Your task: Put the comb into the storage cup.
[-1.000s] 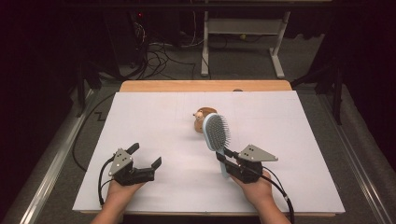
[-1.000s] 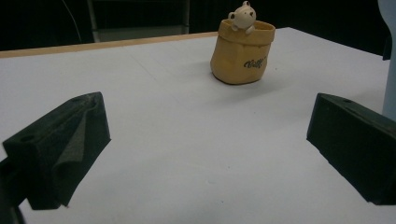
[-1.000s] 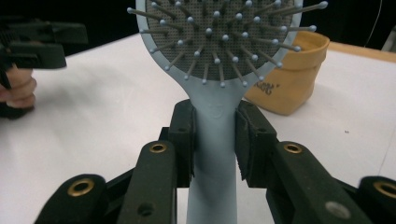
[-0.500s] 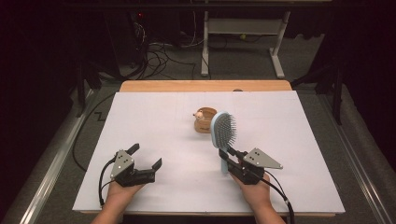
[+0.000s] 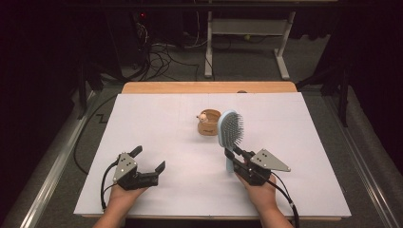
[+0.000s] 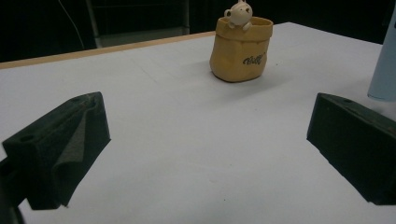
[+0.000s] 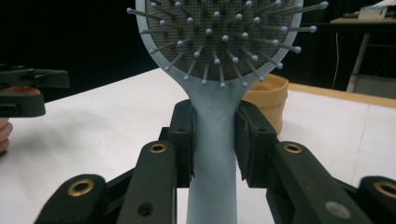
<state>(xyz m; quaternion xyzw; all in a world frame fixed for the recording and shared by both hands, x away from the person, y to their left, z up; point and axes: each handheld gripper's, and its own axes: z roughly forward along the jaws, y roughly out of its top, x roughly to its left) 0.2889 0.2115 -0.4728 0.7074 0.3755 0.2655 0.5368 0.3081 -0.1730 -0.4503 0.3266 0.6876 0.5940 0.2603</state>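
A light-blue hairbrush stands upright above the white table, bristles facing right in the high view. My right gripper is shut on its handle. In the right gripper view the two pads press on either side of the handle below the brush head. Just behind the brush stands a small tan pot with a little bear figure on its rim. My left gripper rests low at the front left, open with nothing between its fingers; the pot is ahead of it.
The white sheet covers the table, and a wooden edge runs along the far side. Behind the table are cables and a metal stand on the floor. The brush handle shows at the right edge of the left gripper view.
The brush head has swung slightly to the right and stands more upright in the right gripper. The left gripper has not moved.
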